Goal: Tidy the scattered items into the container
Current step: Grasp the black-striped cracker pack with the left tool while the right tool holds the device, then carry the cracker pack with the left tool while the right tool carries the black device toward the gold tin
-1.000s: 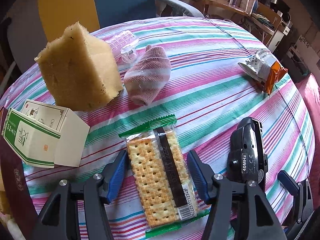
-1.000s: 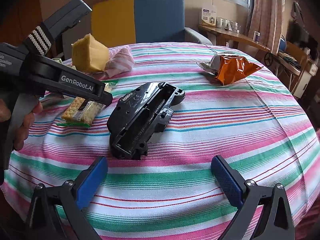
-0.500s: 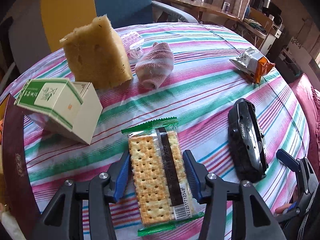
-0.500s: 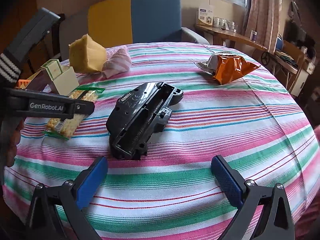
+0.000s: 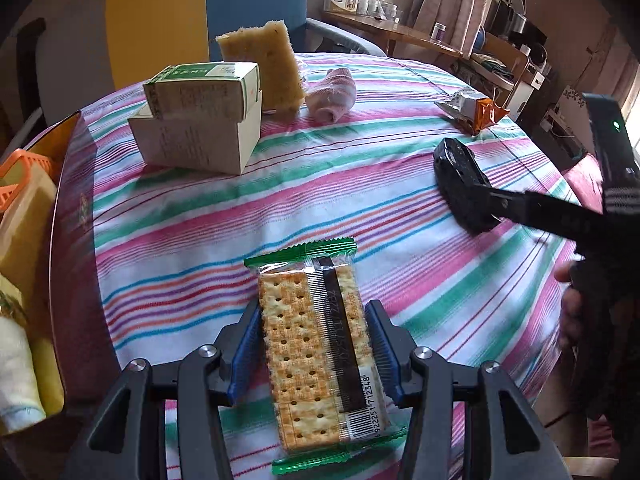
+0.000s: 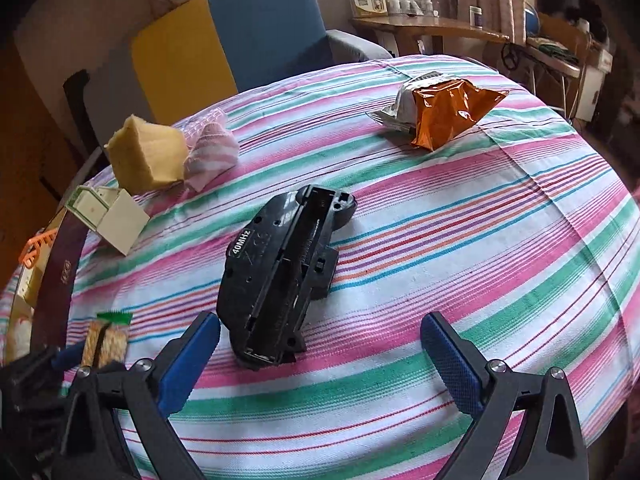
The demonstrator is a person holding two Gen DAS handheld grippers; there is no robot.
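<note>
The left gripper (image 5: 314, 350) held the cracker packet (image 5: 320, 354) between its blue pads, jaws closed on its two long sides, and the packet appeared to be just above the striped bench (image 5: 280, 200), though the view did not make the gap certain. To do this carry well, the grip should be kept light, because crackers break easily, and the packet kept level while it travelled left to the container (image 5: 24, 248) at the bench edge.

The right gripper (image 6: 320, 346) had its jaws wide open, holding nothing, near the black toy chassis (image 6: 280, 276).

Only the left view showed the container with things already inside. The right view showed better the open underside of the chassis, the orange snack bag (image 6: 444, 114), the sponge (image 6: 146, 154) and the small carton (image 6: 106, 214).
</note>
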